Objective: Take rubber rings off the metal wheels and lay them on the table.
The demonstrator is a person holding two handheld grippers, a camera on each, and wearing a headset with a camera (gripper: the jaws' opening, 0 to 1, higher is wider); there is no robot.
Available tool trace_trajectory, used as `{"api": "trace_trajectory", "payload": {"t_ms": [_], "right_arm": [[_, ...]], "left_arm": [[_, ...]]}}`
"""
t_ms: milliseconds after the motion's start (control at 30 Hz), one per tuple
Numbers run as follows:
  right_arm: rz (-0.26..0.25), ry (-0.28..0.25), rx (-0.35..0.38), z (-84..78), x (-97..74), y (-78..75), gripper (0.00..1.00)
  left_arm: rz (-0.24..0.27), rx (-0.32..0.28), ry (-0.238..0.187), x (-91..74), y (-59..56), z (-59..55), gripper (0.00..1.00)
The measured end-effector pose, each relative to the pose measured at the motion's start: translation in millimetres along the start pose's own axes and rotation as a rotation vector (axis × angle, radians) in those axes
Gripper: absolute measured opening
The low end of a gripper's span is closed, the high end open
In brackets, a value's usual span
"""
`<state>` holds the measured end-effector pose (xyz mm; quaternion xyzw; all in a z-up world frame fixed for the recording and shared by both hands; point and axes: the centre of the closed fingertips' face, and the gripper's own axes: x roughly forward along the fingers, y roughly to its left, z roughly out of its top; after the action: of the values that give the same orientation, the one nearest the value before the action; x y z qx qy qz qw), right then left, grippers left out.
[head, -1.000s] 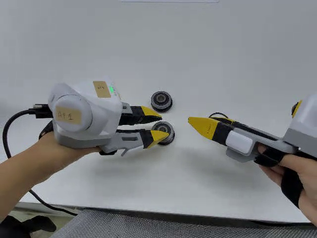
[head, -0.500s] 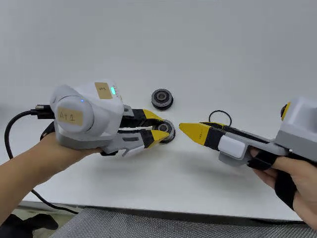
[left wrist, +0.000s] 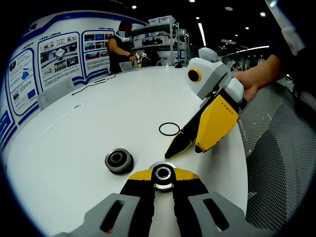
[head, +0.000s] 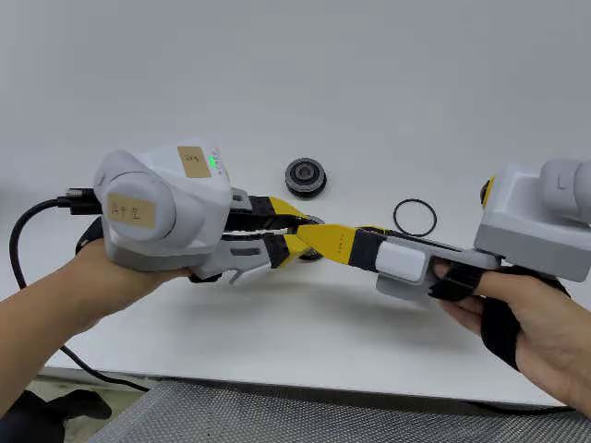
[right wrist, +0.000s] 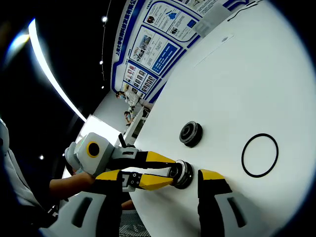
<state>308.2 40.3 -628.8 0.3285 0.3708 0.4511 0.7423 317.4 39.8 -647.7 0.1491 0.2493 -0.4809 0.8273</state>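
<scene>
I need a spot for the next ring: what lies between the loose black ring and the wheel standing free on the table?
Nothing: bare white table between the loose ring and the free wheel, plain in the right gripper view.

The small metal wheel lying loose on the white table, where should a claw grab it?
Probably across its black rubber-ringed rim, coming down from above: the small round metal wheel lies flat on the white table, hub up, so opposite sides of the rim are free.

Black ring [head: 415, 200], white table [head: 277, 92]
</scene>
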Motion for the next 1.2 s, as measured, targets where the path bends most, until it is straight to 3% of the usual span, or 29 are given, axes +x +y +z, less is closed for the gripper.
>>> {"api": "trace_trajectory", "payload": {"t_ms": [333, 667, 733, 1200], "right_arm": [[0.02, 0.055, 0.028, -3.7, 7.7, 1.6, 0.62], [0.035, 0.098, 0.061, -10.6, 1.2, 2.2, 0.58], [0.059, 0.1, 0.078, -11.6, -0.7, 5.5, 0.56], [0.049, 0.058, 0.105, -7.5, -3.5, -0.4, 0.45]], "left_arm": [[0.0, -0.007, -0.004, 0.5, 0.1, -0.8, 0.13], [-0.003, -0.007, -0.003, 0.4, 0.1, -1.6, 0.13], [-0.004, -0.006, -0.002, 0.6, 0.0, -1.6, 0.13], [-0.001, -0.011, -0.004, 1.2, 0.1, -2.3, 0.13]]}}
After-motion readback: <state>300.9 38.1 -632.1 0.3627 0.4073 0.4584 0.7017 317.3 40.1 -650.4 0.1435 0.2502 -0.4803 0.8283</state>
